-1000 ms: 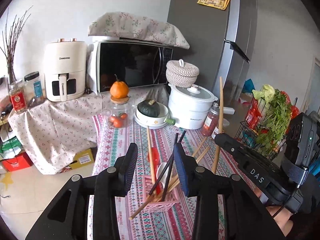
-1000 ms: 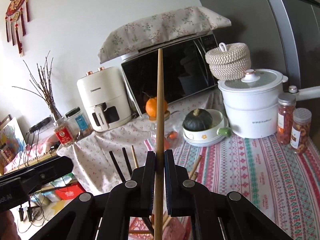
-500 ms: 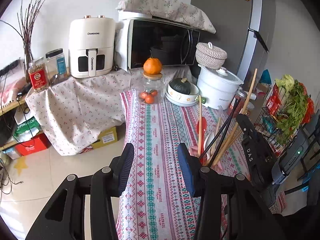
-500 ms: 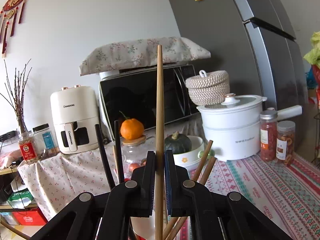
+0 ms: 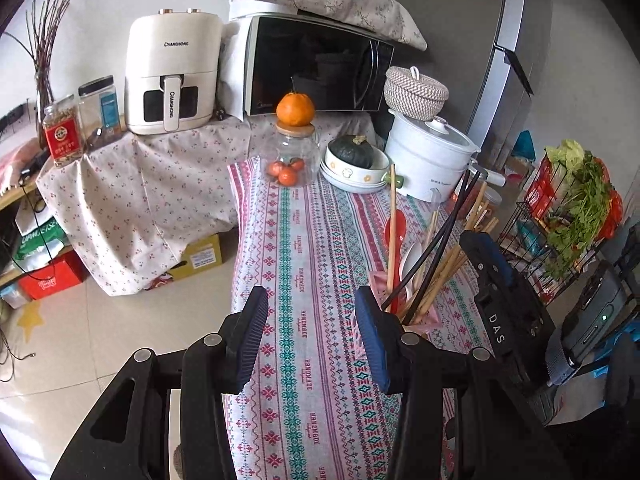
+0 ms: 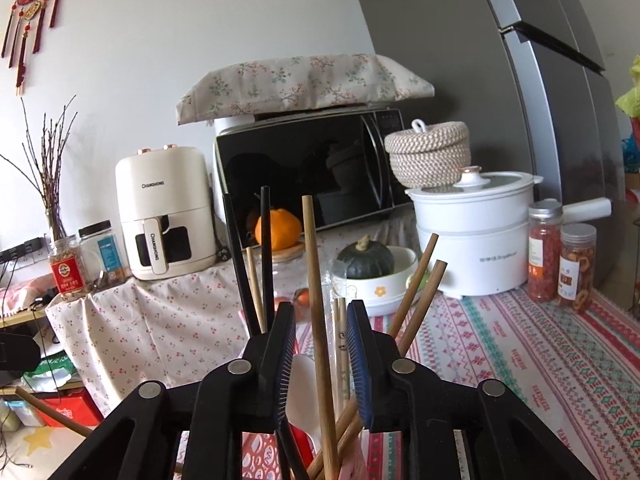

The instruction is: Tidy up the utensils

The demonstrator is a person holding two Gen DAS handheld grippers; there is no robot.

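A pink utensil holder (image 5: pixel 430 320) stands on the striped tablecloth (image 5: pixel 304 240), with black chopsticks (image 5: pixel 436 248), wooden chopsticks, a red spoon (image 5: pixel 394 228) and a white spoon (image 5: pixel 410 256) in it. My left gripper (image 5: pixel 312 340) hangs open just left of the holder, with only cloth between its fingers. My right gripper (image 6: pixel 322 348) is right over the holder (image 6: pixel 256 456) and its jaws are opening. A long wooden chopstick (image 6: pixel 314 264) stands loose between its pads, apart from both, its lower end down among the other utensils.
A glass jar (image 5: pixel 294 160) with an orange on top, a bowl holding a squash (image 5: pixel 354 160) and a white pot (image 5: pixel 428 152) line the table's far end. Two snack jars (image 6: pixel 576 264) stand at the right. A wire basket of greens (image 5: pixel 576 208) sits beside the table.
The right jaws have parted and the wooden chopstick has slid down into the holder. The left gripper has shifted from over the holder to its left and sunk lower.
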